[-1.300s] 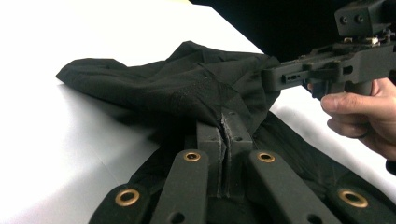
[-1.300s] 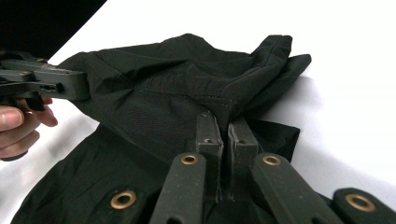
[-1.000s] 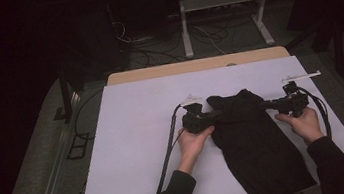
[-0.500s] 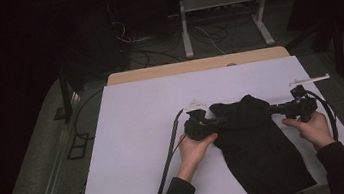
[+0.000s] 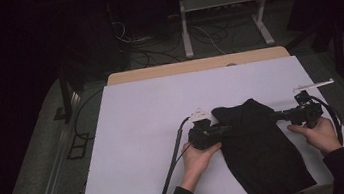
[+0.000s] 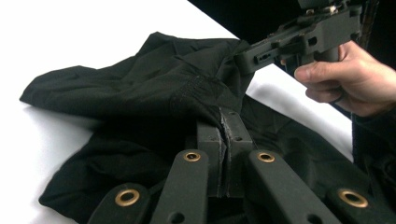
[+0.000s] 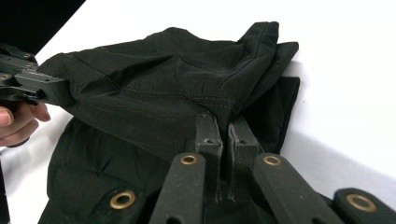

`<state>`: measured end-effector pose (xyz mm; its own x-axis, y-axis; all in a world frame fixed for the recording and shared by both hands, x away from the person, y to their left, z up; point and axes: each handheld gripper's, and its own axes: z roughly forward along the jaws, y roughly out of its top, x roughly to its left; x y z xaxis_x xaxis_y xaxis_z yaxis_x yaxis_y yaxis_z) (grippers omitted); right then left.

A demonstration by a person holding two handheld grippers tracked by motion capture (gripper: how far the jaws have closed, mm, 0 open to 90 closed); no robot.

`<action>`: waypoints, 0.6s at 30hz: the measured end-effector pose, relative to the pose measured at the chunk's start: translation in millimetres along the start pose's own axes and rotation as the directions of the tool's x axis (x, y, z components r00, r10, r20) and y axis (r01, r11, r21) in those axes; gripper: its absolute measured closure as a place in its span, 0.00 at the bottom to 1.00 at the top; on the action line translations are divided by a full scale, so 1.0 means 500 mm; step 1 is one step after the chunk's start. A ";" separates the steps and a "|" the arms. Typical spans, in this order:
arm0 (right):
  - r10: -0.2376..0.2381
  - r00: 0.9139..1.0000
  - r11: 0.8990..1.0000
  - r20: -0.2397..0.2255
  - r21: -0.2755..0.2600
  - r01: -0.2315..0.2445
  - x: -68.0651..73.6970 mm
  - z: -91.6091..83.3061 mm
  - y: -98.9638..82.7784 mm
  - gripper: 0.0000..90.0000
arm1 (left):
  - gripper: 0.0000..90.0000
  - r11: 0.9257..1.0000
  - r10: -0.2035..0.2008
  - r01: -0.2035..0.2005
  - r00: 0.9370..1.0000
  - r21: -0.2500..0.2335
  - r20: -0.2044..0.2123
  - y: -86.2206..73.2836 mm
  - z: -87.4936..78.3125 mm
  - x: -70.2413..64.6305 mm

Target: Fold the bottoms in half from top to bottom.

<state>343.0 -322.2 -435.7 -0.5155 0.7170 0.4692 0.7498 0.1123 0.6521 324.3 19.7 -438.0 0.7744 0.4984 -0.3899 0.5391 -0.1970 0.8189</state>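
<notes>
A black cloth garment (image 5: 261,158) lies on the white table (image 5: 138,126), right of centre, and its near end reaches the front edge. My left gripper (image 5: 223,129) is shut on the garment's upper left edge, with the cloth pinched between its jaws (image 6: 227,128). My right gripper (image 5: 279,114) is shut on the upper right edge, where a seam bunches at its jaws (image 7: 223,130). The top of the garment (image 6: 140,88) is lifted and gathered between the two grippers. Each gripper view also shows the other gripper gripping the fabric (image 7: 163,79) farther off.
A wooden table edge (image 5: 196,66) runs behind the white sheet. A black cable (image 5: 173,162) trails from the left gripper off the front edge. A white metal frame (image 5: 221,5) and floor cables stand beyond the table. Bare white surface spreads to the left and back.
Both hands have shifted a little to the right and toward the front edge, and the gripped top of the garment has gone with them. Both grips have held.
</notes>
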 end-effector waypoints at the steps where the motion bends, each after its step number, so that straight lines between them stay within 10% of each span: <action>1: 0.000 1.000 1.000 0.002 0.002 0.000 0.000 -0.001 -0.002 0.94 | 0.97 1.000 -0.002 0.002 1.000 -0.005 0.001 -0.002 0.000 -0.001; 18: 0.006 1.000 0.999 0.005 0.051 -0.006 -0.002 0.001 -0.021 0.93 | 0.97 1.000 -0.009 0.009 1.000 0.017 0.025 -0.042 0.003 -0.009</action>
<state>335.8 -323.6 -443.2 -0.5089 0.7210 0.4703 0.7731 0.1424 0.6181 310.2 20.2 -454.2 0.7776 0.4787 -0.4077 0.5512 -0.2071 0.8083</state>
